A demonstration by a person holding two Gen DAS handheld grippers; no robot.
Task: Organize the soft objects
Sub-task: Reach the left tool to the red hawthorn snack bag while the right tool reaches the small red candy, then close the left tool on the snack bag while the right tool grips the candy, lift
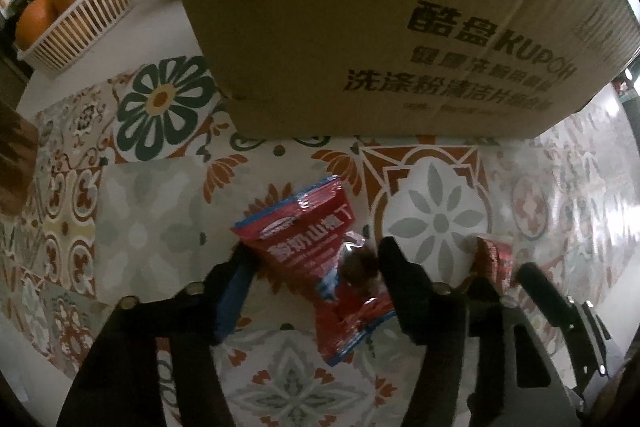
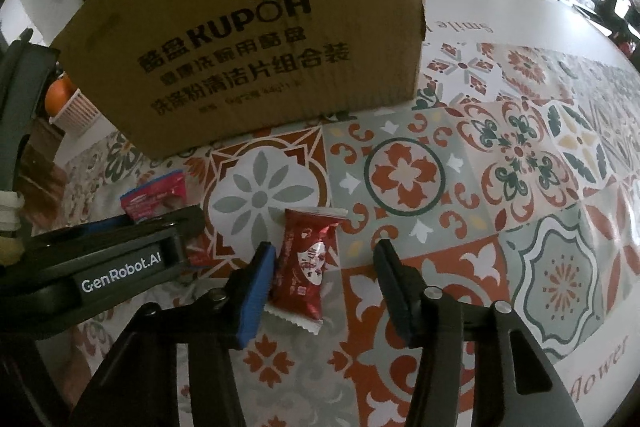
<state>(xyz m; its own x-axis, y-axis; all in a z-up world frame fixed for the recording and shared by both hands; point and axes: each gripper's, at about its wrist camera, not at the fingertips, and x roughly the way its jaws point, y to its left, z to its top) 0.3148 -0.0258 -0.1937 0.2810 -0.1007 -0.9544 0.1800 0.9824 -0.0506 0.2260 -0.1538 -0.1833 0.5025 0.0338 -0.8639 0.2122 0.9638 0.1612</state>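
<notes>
Nearest the lens in the left wrist view, the left claw (image 1: 316, 267) points steeply down with a crinkled red and blue snack packet (image 1: 316, 251) between its fingers. The blue-padded finger (image 1: 234, 291) at lower left and the black finger at lower right both meet the packet's edges, so the claw looks clenched on it, though the contact is partly shadowed. The packet lies on the patterned bench (image 1: 160, 219), probably because it is being taken from where it lay.

In the right wrist view, the right claw (image 2: 320, 259) straddles a small dark red candy wrapper (image 2: 308, 263) in the lower centre. Its blue pad (image 2: 256, 291) touches the wrapper's left edge; the black finger at right stands clear, so this claw is released, not yet gripping.

A large cardboard box (image 2: 260, 39) printed KUPOH fills the upper part of both frames, likely the place the soft packets are meant to go.

Only the left view shows a white basket of oranges (image 1: 76, 15) clearly, upper left. Only the right view shows the candy wrapper whole and the bench stretching away at right.
</notes>
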